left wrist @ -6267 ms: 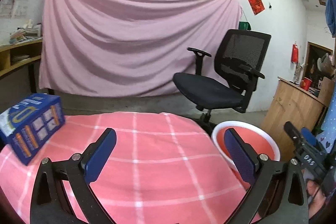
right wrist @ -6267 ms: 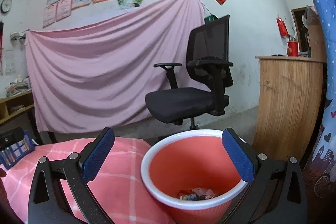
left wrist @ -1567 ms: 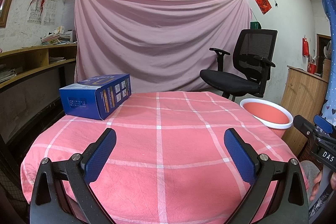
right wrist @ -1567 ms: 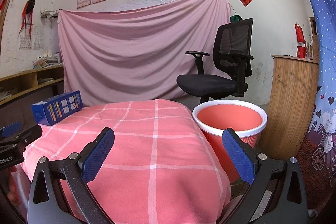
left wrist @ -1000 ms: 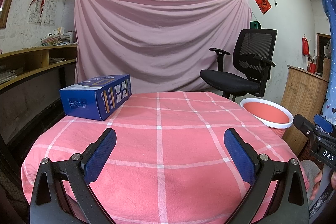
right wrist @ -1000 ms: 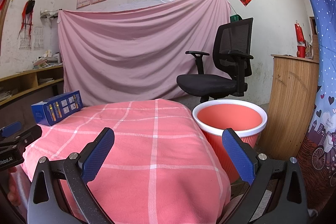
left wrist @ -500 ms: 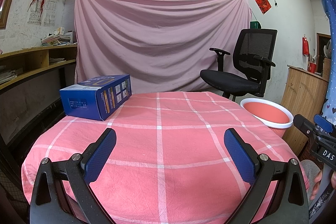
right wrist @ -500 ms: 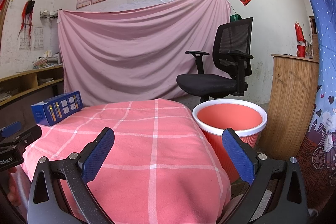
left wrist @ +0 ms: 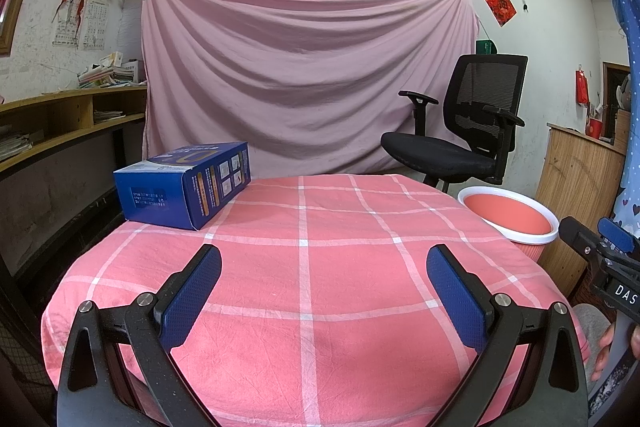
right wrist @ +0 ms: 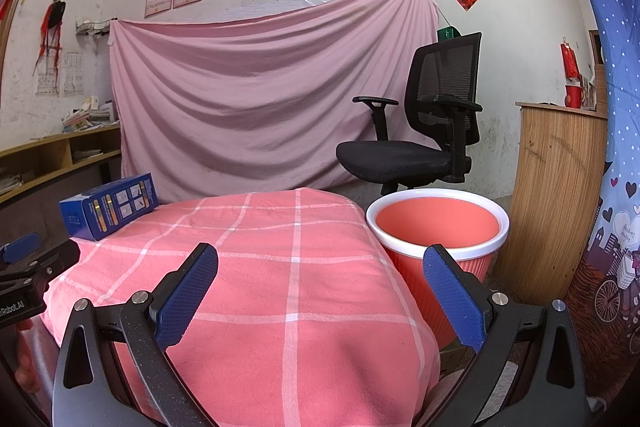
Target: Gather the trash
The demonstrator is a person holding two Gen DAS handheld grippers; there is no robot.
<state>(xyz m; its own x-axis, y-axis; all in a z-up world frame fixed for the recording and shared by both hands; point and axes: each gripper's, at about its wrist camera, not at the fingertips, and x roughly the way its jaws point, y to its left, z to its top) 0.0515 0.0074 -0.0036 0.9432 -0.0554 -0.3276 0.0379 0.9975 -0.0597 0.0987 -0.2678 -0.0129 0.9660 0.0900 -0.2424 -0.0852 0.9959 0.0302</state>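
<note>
Both tongs gape empty; the blue box point(left wrist: 182, 185) lies ahead-left of the left tongs point(left wrist: 320, 287), long axis running away, nearer than the right tongs point(right wrist: 320, 287).

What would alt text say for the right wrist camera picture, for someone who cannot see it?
An open hand-held gripper hovers over a table with a pink checked cloth, holding nothing. A blue box sits at the far left, and a red bin stands beside the table on the right.

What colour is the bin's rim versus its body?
The bin has a white rim and a coral-red ribbed body, clearest in the right wrist view.
</note>
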